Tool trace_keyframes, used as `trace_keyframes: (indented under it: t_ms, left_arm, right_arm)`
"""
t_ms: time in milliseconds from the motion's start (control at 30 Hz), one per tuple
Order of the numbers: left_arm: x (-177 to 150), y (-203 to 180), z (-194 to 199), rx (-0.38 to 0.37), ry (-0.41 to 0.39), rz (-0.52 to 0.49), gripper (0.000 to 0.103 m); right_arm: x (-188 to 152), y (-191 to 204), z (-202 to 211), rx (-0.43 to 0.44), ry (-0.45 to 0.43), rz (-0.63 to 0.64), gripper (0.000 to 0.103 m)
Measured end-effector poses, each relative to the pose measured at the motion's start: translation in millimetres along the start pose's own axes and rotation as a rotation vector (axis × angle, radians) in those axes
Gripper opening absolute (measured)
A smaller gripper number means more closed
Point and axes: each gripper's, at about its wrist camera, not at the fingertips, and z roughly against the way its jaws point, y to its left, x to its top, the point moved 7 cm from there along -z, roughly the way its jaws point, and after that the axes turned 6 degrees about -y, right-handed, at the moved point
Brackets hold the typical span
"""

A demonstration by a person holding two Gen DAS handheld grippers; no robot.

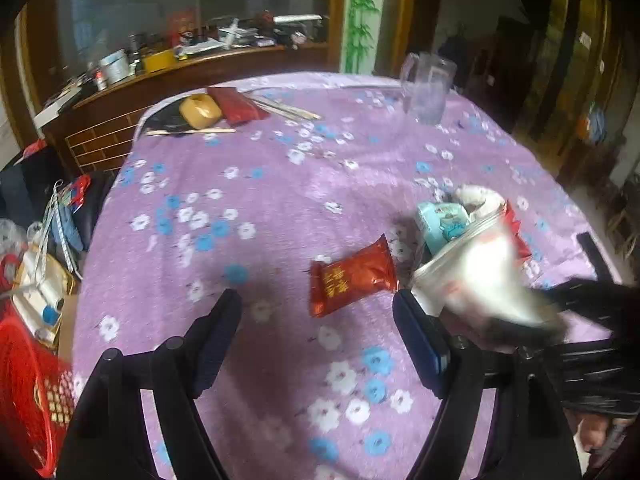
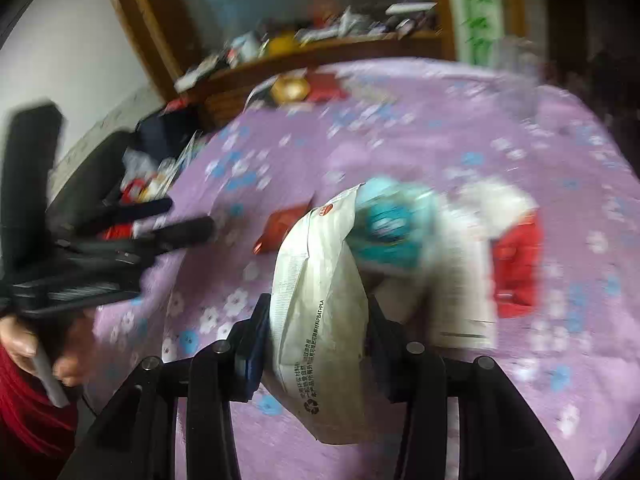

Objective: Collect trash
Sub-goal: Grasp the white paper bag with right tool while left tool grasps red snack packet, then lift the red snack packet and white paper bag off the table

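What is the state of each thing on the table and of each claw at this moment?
Left claw: open, empty, above the tablecloth.
Right claw: closed on the white bag.
White bag: held, crumpled, mouth toward the trash.
Red snack packet: lying flat, untouched.
Teal cup: on its side at the bag's mouth.
Clear plastic cup: upright, looks empty.
Chopsticks: lying loose by the yellow tape roll.

My right gripper [image 2: 316, 344] clamps its jaws on a white bag [image 2: 320, 320] above the purple-clothed bench [image 2: 440, 140]; a red wrapper [image 2: 282, 226] lies farther left.
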Motion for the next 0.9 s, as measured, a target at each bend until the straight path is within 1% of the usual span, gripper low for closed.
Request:
trace_keyframes:
  t_ms: [100, 167, 233, 300, 367, 467, 533, 567, 600, 633, 667, 700, 767, 900]
  left_arm:
    - [1.2, -14.6, -17.5, 0.013, 0.009, -0.07, 0.077]
    - [-0.8, -27.1, -36.0, 0.035, 0.034, -0.158, 0.077]
    - [-2.4, -32.6, -51.0, 0.039, 0.057, -0.207, 0.077]
    - [-3.5, -34.0, -63.3, 0.026, 0.086, -0.211, 0.077]
    - [-3.3, -33.5, -75.2, 0.026, 0.097, -0.205, 0.077]
    - [-3.4, -26.6, -86.6, 0.061, 0.092, -0.196, 0.077]
    - [-4.4, -21.0, -92.7, 0.045, 0.092, -0.156, 0.058]
    - [-3.7, -19.7, -92.2, 0.017, 0.089, -0.128, 0.045]
    - [-3.5, -17.5, -92.1, 0.018, 0.087, -0.115, 0.045]
    - [-2.4, -14.0, -90.0, 0.039, 0.073, -0.11, 0.043]
    - [-1.6, -12.6, -87.7, 0.05, 0.062, -0.11, 0.04]
    - [-1.8, -11.1, -84.3, 0.051, 0.057, -0.102, 0.026]
    - [-3.2, -9.3, -75.4, 0.023, 0.06, -0.064, 0.027]
    - [-2.3, -13.6, -40.6, 0.002, -0.008, -0.039, 0.027]
  right_arm:
    - [3.7, -10.3, 25.2, -0.034, -0.068, -0.011, 0.048]
    - [4.2, -14.0, 35.3, -0.013, -0.082, -0.04, 0.048]
    - [3.7, -16.3, 40.9, 0.008, -0.088, -0.059, 0.048]
    - [2.7, -18.1, 42.8, 0.008, -0.091, -0.068, 0.048]
    - [0.7, -18.2, 43.3, 0.022, -0.09, -0.078, 0.048]
    - [-2.1, -20.0, 41.7, 0.039, -0.085, -0.09, 0.048]
    - [-5.7, -21.3, 41.2, 0.051, -0.081, -0.101, 0.048]
    - [-7.8, -21.0, 42.2, 0.054, -0.08, -0.102, 0.048]
    - [-9.0, -20.2, 41.3, 0.058, -0.078, -0.101, 0.048]
    - [-10.1, -20.1, 40.5, 0.06, -0.077, -0.102, 0.048]
    - [-11.0, -19.6, 40.1, 0.062, -0.075, -0.104, 0.048]
    - [-11.4, -19.0, 39.5, 0.065, -0.074, -0.105, 0.048]
    - [-12.4, -17.2, 39.9, 0.068, -0.076, -0.107, 0.048]
    - [-13.8, -13.5, 41.8, 0.063, -0.092, -0.103, 0.048]
